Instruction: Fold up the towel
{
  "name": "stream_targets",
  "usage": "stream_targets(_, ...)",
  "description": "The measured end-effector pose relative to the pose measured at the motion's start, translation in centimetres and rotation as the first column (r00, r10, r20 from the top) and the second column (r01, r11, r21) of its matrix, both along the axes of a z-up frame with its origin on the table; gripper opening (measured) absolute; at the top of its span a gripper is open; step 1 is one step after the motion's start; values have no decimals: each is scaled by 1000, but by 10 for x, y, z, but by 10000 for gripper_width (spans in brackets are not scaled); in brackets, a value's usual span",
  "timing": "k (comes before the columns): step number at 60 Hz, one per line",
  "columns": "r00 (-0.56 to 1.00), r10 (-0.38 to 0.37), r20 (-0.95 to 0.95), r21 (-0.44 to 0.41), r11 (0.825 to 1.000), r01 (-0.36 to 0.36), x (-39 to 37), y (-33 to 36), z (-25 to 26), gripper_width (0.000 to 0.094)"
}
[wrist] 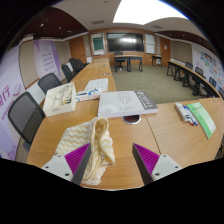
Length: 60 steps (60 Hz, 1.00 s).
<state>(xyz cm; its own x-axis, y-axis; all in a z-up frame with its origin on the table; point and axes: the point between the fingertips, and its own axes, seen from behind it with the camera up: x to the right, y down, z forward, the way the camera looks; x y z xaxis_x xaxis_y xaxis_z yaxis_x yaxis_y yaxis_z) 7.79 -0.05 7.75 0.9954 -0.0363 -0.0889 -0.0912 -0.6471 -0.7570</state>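
A cream towel (97, 150) lies bunched in a long crumpled heap on the wooden table (150, 130). It sits between my fingers, up against the inner side of the left finger (75, 158) and overlapping it. There is a wide gap from the towel to the right finger (146, 158). My gripper (110, 165) is open, low over the table's near edge. The towel's lower end is hidden below my fingers.
Beyond the towel lie a white keyboard-like slab (127, 103) and a small dark round thing (132, 119). An open box (60, 98) stands at the left, a green book (203, 118) at the right. Chairs (25, 115) line the left side.
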Motion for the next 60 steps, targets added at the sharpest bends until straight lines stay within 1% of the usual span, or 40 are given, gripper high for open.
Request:
stream_targets(6,998,-10,64,27,1000,8,10,-19,32,853)
stream_targets(15,993,4,120,75,997,-13,-8,-66,82,852)
stream_targets(22,987,-10,161,113,994,-8,-27,-120,123,854)
stream_targets(28,984,-31,177,128,992,9,-47,-174,150,853)
stream_targets(35,986,-42,163,142,990,19,-73,-233,169,849)
stream_targets(43,983,-69,168,141,989,46,-87,-283,184,854)
stream_targets(50,982,-87,165,156,986,61,-95,-309,196,849)
stream_targets(60,979,-89,182,165,985,59,-104,-327,203,853)
